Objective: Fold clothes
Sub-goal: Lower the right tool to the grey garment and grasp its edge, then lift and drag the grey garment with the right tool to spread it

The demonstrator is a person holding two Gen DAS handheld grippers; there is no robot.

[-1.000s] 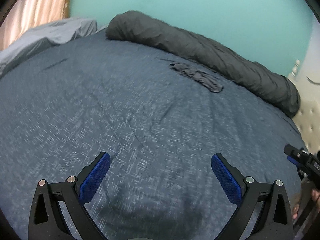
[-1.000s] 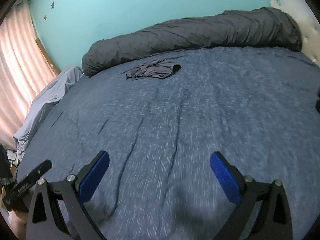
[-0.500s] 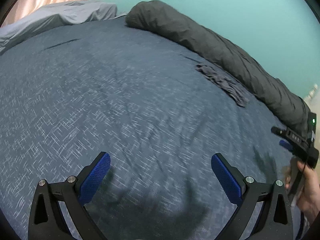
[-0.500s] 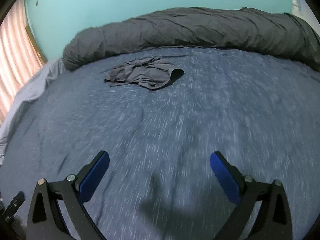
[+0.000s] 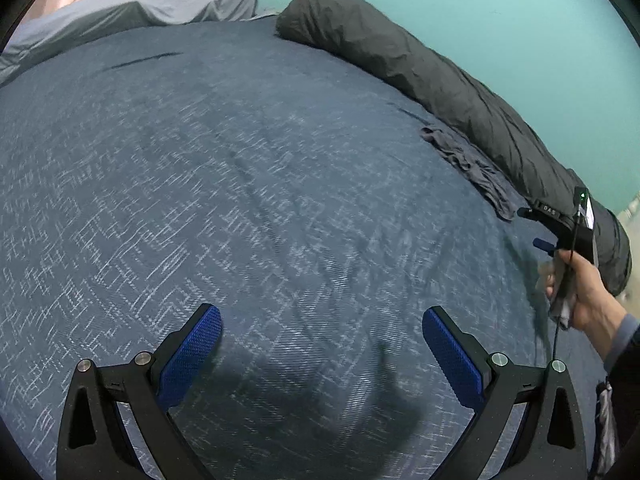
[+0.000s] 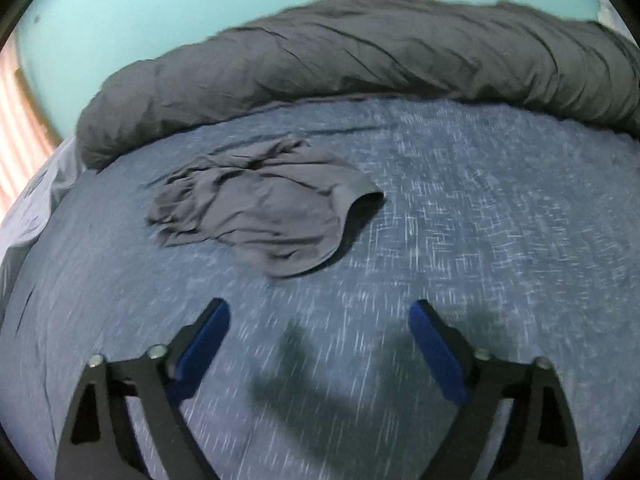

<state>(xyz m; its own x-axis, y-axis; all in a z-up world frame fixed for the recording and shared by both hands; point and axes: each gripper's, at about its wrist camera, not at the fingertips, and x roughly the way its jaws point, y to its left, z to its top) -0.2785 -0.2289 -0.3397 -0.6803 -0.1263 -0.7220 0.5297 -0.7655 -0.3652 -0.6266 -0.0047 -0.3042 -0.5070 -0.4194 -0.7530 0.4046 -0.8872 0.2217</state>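
A crumpled grey garment (image 6: 264, 208) lies on the blue bed cover (image 6: 460, 216), just in front of a rolled dark grey duvet. My right gripper (image 6: 319, 314) hovers a short way before the garment's near edge; its jaws are closing and nothing is between them. From the left wrist view the same garment (image 5: 472, 164) shows far right, beside the duvet. My left gripper (image 5: 322, 322) stands open over bare bed cover (image 5: 240, 200), holding nothing. A hand carries the right gripper (image 5: 544, 244) at that view's right edge.
The rolled dark grey duvet (image 6: 360, 60) runs along the far side of the bed against a turquoise wall (image 6: 200, 0). A light grey sheet (image 5: 132, 8) is bunched at the bed's far left corner, with a pink curtain (image 6: 20, 120) behind.
The right gripper has travelled across the bed toward the garment, which now looms large just ahead of it, and its jaws have narrowed a little. The left gripper shifted and sank slightly.
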